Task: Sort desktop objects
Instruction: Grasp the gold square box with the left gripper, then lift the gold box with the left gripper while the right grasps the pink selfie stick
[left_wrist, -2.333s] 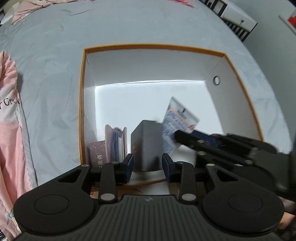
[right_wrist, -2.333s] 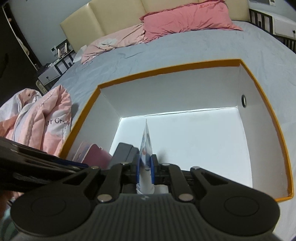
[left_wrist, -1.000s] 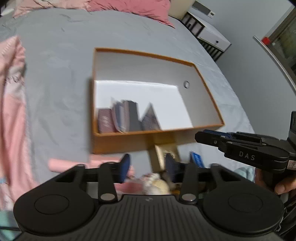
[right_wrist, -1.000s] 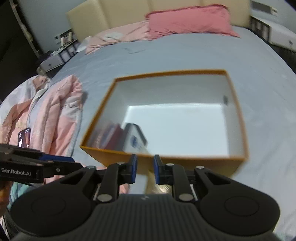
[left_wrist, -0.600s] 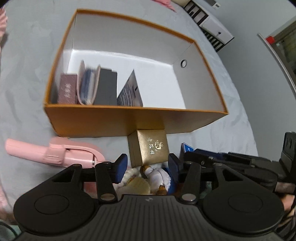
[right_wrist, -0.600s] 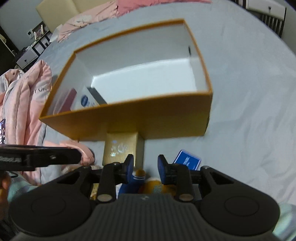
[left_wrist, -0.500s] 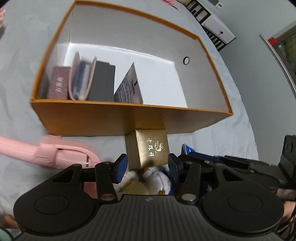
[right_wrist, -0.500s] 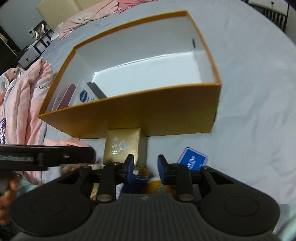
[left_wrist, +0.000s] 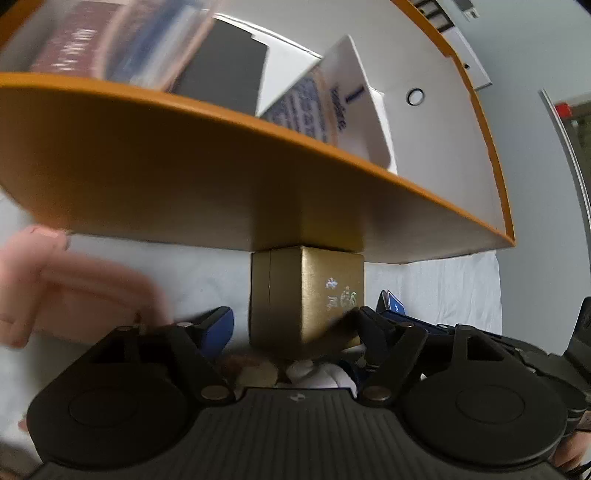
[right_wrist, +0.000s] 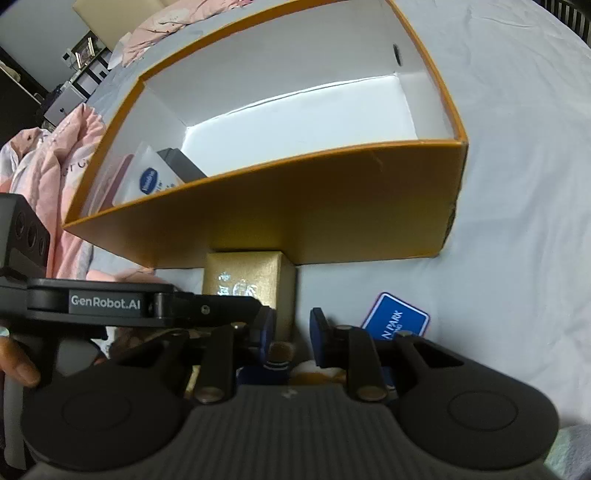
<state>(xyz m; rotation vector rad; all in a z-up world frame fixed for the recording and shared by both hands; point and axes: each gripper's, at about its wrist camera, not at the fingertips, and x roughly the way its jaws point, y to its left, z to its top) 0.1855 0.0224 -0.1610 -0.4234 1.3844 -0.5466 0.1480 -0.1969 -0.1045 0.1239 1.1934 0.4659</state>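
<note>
Your left hand-held gripper (left_wrist: 291, 325), open around the gold box (left_wrist: 306, 295): closing may clip your open right hand-held gripper (right_wrist: 291, 332), crowding alongside.

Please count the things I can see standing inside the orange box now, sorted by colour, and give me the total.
Inside the orange box:
Maroon booklet: 1
Pink-covered notebook with blue pages: 1
Dark grey box: 1
White and blue carton: 1
Total: 4
</note>
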